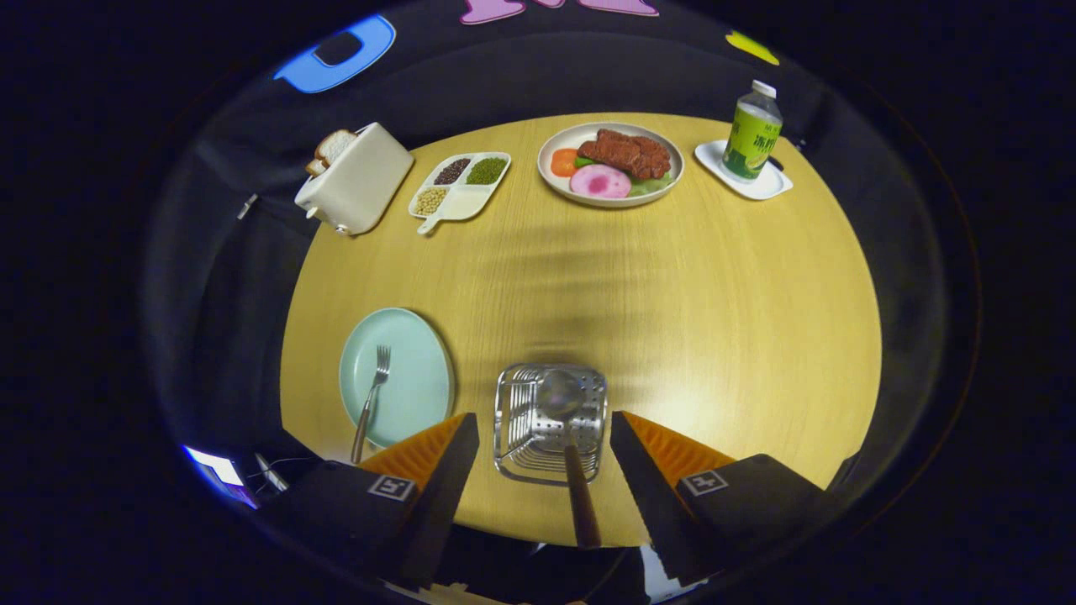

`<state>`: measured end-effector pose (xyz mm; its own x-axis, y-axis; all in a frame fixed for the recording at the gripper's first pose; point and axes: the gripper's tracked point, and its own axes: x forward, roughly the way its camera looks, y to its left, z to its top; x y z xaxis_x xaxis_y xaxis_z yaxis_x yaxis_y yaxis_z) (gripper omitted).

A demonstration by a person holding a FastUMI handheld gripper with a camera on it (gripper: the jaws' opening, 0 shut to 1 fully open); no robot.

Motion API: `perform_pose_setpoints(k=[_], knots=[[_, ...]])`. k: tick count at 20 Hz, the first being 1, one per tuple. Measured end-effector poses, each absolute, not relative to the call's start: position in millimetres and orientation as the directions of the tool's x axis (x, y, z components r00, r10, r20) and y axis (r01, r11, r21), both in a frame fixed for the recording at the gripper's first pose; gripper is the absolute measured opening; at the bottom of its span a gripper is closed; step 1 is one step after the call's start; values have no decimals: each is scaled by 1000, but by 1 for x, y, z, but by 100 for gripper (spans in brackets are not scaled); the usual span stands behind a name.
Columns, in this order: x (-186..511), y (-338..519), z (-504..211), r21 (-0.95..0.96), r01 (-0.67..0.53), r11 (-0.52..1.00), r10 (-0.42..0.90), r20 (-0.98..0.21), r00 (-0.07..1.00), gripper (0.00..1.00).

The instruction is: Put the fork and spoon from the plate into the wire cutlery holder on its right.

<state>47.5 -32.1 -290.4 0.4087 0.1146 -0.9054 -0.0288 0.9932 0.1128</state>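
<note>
A pale green plate (412, 386) sits on the round wooden table, just ahead of my left finger. A metal fork (371, 399) lies on the plate, tines pointing away from me. To the plate's right stands the wire cutlery holder (514, 420), seen from above between my fingers. The spoon (561, 395) is inside it, bowl down, with its dark handle rising toward me between the fingers without touching either. My gripper (542, 418) hangs above the holder, open, and nothing is pressed between its fingers (445, 458).
At the table's far side are a white toaster with bread (357, 176), a divided tray of beans (461, 186), a plate of food (611, 163) and a green bottle (751, 133) on a white coaster. Bare wood (639, 286) lies between them and the holder.
</note>
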Motion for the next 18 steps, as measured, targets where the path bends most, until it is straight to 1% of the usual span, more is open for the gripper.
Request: perform_pose_setpoints(k=[2, 5, 10, 14, 18], knots=[[51, -31, -272, 68, -62, 996, 89, -877, 473, 99], [53, -19, -246, 30, -81, 996, 70, -829, 555, 100], [49, 30, -204, 52, -107, 993, 111, -731, 673, 100], [47, 71, -196, 76, -148, 986, 159, -697, 700, 100], [40, 112, -214, 97, -193, 976, 203, -711, 673, 99]])
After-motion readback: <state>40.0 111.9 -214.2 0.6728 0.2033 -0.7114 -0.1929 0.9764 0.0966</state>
